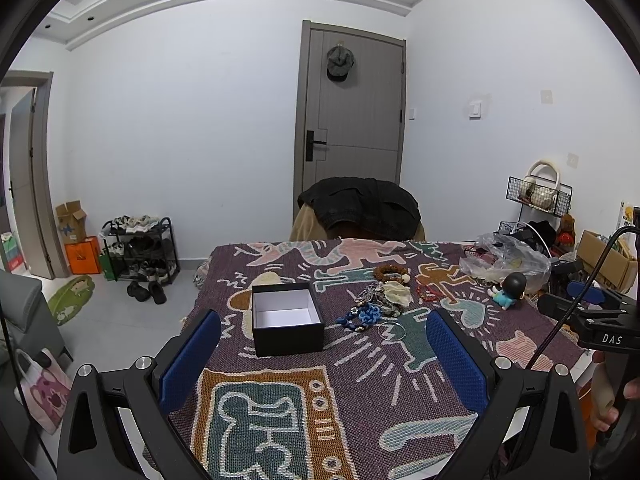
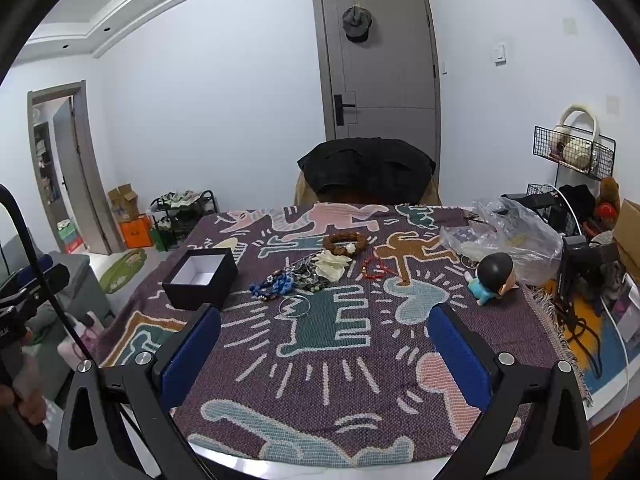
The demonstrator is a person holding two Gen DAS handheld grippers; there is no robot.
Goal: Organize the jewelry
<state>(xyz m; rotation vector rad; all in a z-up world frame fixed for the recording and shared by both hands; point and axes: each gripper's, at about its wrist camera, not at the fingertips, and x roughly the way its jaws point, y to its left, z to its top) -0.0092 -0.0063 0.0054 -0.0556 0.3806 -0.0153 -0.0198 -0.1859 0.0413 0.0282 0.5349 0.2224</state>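
An open black box (image 1: 286,318) (image 2: 200,279) with a white inside stands on the patterned cloth. To its right lies a jewelry pile: a blue bead piece (image 1: 362,316) (image 2: 276,283), a thin silver hoop (image 1: 391,330) (image 2: 295,306), a brown bead bracelet (image 1: 390,271) (image 2: 345,242), a red bracelet (image 1: 429,293) (image 2: 375,269) and a white flower piece (image 1: 396,294) (image 2: 331,264). My left gripper (image 1: 324,354) is open and empty, hovering near the box. My right gripper (image 2: 325,350) is open and empty, short of the hoop.
A small doll with a black head (image 1: 510,290) (image 2: 494,276) and a clear plastic bag (image 1: 506,260) (image 2: 508,236) lie at the table's right. A chair draped with a black jacket (image 1: 360,206) (image 2: 366,170) stands behind. Wire racks (image 2: 574,152) and clutter fill the right side.
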